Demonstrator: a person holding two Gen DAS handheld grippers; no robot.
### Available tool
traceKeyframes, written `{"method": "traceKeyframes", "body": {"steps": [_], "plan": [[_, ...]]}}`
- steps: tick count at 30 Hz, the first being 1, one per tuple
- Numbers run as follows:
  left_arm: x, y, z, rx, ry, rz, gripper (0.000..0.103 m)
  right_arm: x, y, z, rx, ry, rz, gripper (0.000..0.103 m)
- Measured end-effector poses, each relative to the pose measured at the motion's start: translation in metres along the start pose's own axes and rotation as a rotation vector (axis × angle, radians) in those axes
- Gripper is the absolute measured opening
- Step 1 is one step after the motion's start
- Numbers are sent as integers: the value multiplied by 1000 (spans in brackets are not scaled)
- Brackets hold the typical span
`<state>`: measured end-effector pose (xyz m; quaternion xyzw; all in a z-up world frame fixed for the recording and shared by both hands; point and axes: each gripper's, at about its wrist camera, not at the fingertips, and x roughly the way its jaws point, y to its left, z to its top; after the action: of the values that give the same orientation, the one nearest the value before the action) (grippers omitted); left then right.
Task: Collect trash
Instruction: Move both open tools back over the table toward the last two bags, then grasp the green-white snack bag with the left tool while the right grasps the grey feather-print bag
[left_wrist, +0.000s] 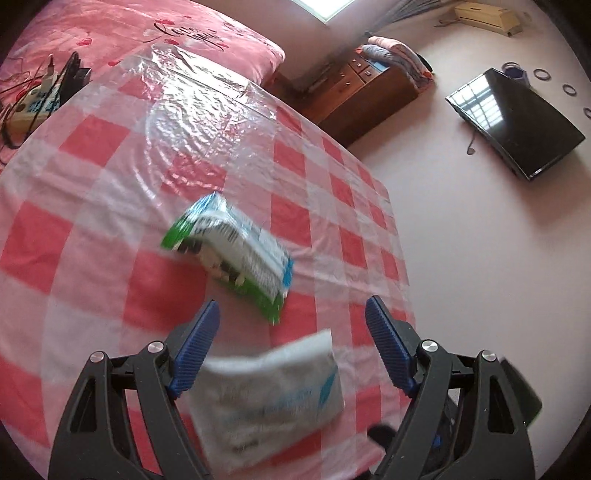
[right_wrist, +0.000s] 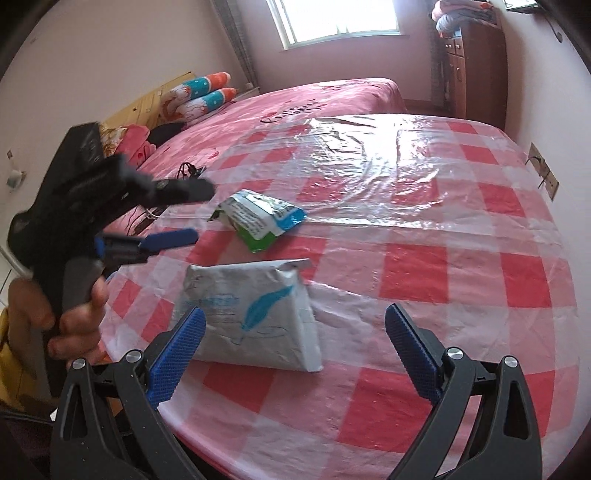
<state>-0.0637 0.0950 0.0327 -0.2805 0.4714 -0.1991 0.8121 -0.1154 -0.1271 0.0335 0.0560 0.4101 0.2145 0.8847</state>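
On the left of the right wrist view we see a hand (right_wrist: 70, 317) gripping the left hand-held gripper (right_wrist: 192, 212), its jaws apart and empty above the bench (right_wrist: 461, 229), which wears a red-and-white checked plastic cloth. Just right of it lies a crumpled green, white and blue wrapper (right_wrist: 258, 218), perhaps a snack bag, though blur hides the print. Nearer us a grey-white pouch (right_wrist: 251, 314) with a blue feather mark rests flat on the cloth, between the spread blue pads of the right hand-held gripper (right_wrist: 295, 349), which touch nothing. A pink bed (right_wrist: 314, 96) lies beyond.
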Motion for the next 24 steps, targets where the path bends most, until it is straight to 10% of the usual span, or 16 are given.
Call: {"method": "traceKeyframes", "body": {"steps": [11,24], "plan": [[45,7,33,-90,21,28,81,0,-14,-7,15,-7,9,96],[91,-24,56,155,31,285,81,8,-28,-11,54,21,48,96]]}}
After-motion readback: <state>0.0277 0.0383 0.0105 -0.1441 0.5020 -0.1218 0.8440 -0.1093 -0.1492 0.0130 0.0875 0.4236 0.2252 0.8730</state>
